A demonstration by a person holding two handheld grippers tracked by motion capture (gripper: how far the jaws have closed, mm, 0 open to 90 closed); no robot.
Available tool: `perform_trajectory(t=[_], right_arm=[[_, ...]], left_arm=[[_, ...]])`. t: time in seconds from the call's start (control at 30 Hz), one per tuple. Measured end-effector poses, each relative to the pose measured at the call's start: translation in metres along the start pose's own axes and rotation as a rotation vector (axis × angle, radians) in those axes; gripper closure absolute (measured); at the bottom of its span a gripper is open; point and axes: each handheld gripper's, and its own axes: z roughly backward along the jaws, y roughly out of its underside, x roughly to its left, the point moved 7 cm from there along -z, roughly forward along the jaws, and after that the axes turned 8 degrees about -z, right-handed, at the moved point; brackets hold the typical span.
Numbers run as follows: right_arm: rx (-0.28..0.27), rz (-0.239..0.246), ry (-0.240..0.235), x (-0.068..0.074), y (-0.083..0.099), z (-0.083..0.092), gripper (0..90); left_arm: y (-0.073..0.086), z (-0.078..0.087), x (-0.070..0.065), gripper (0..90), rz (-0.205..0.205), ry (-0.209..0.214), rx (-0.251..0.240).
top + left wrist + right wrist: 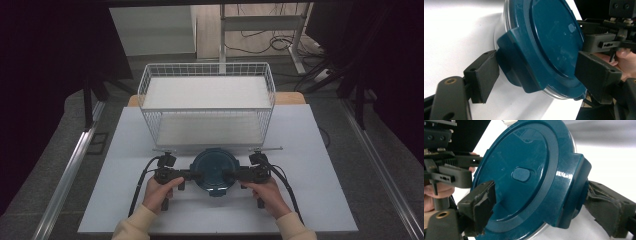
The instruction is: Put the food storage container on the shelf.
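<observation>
I see the teal lid (215, 171) held between my two grippers. My left gripper (536, 72) has its jaws clamped over one side latch; my right gripper (539, 205) pinches the opposite latch, one jaw above, one below.

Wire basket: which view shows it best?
The high view: the whole wire basket stands behind the teal lid, both shelves visible. The right gripper view catches a faint reflection of its mesh on the lid; the left gripper view faces lid and table.
</observation>
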Motion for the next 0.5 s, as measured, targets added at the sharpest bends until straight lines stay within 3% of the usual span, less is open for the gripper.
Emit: perform_trajectory(t=[0.23,0.37,0.5], right_arm=[[-0.003,-0.075,-0.024,-0.0039,-0.0013,0.0006,21.1],[-0.004,-0.090,-0.028,-0.0036,-0.0010,0.0004,22.4],[0.001,-0.131,-0.037,-0.0047,-0.0011,0.0008,24.8]], left_arm=[[0.0025,-0.0032,0.0008,23.5,0.028,0.006,0.021],[0.0033,-0.0043,0.0001,22.7,0.035,0.012,0.029],[0.0039,-0.0015,0.0028,27.0,0.095,0.040,0.004]])
